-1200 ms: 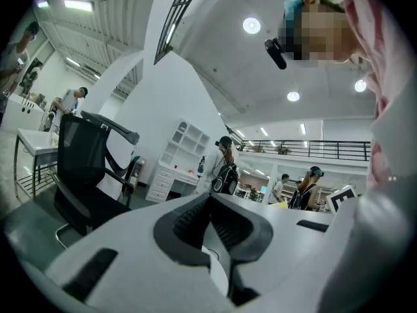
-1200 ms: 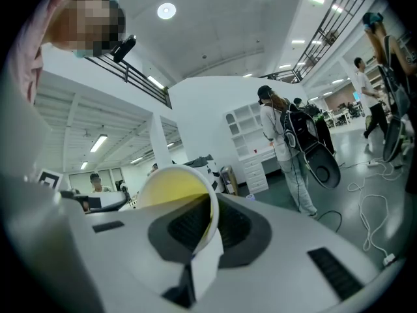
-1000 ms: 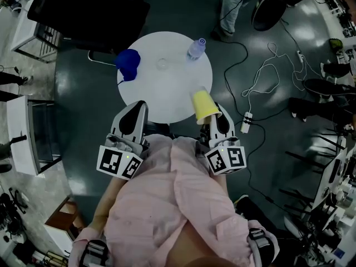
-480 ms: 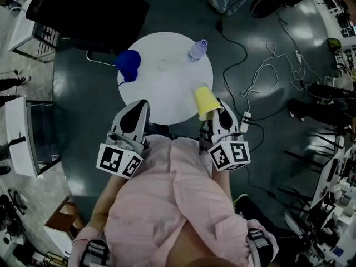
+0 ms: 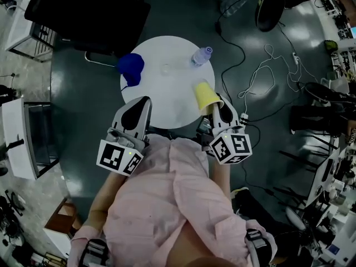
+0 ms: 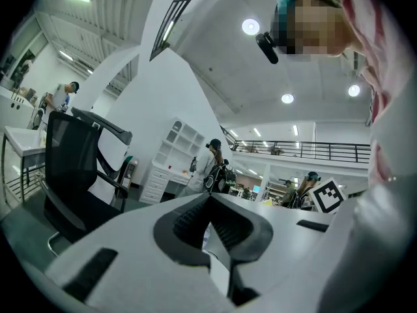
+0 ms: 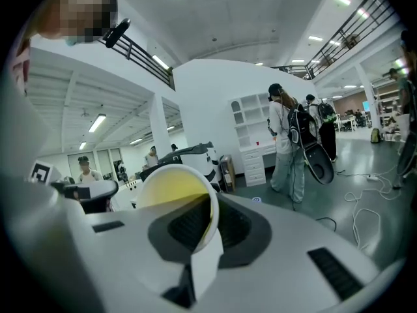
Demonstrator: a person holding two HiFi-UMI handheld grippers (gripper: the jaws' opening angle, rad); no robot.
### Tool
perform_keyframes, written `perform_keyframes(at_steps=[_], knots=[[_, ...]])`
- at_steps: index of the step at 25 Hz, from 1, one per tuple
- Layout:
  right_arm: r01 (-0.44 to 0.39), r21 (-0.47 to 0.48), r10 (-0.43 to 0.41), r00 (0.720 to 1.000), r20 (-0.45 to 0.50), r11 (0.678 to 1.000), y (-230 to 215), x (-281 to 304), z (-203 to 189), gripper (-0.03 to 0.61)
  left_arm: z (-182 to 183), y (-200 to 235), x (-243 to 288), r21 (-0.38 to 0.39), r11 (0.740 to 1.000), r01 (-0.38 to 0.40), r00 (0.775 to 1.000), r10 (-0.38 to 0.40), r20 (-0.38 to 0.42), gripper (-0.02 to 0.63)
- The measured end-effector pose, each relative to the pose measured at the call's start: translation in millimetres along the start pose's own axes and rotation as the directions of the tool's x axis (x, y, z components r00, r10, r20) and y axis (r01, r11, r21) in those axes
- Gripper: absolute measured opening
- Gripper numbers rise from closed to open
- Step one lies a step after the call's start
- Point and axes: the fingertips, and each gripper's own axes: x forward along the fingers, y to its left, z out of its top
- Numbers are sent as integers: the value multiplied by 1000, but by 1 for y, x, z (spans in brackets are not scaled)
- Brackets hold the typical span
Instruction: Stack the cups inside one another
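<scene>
A yellow cup [image 5: 206, 95] hangs tilted over the right edge of the round white table [image 5: 161, 102], with my right gripper [image 5: 214, 102] shut on its rim. In the right gripper view the yellow cup [image 7: 171, 194] opens toward the camera, its rim pinched at the right gripper [image 7: 212, 204]. A blue cup [image 5: 131, 67] lies at the table's far left edge. A small clear cup [image 5: 166, 68] stands near the table's far middle. My left gripper [image 5: 139, 102] hovers at the table's near left edge; in its own view the left gripper [image 6: 210, 198] is shut and holds nothing.
A water bottle [image 5: 201, 54] stands at the table's far right. A black office chair [image 5: 89, 10] is behind the table. Cables and a power strip [image 5: 243, 119] lie on the floor to the right. A white cabinet [image 5: 25, 138] stands at the left.
Both grippers have edged forward toward the table, and the yellow cup now sits further over its right edge. A person at the top of the view has walked out.
</scene>
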Motion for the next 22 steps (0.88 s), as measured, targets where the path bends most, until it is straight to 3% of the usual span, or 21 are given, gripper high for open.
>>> perform_keyframes(at_steps=[12,22], knots=[[34,-19,-35,999,-29,999,0,50,3,38,10,41,19,-43,999,22,1000,-23,-18,18],[55,-29,-57,996,-73,998,-1,74,0,38,2,51,38,-76,995,72,994,-78,-78,18]])
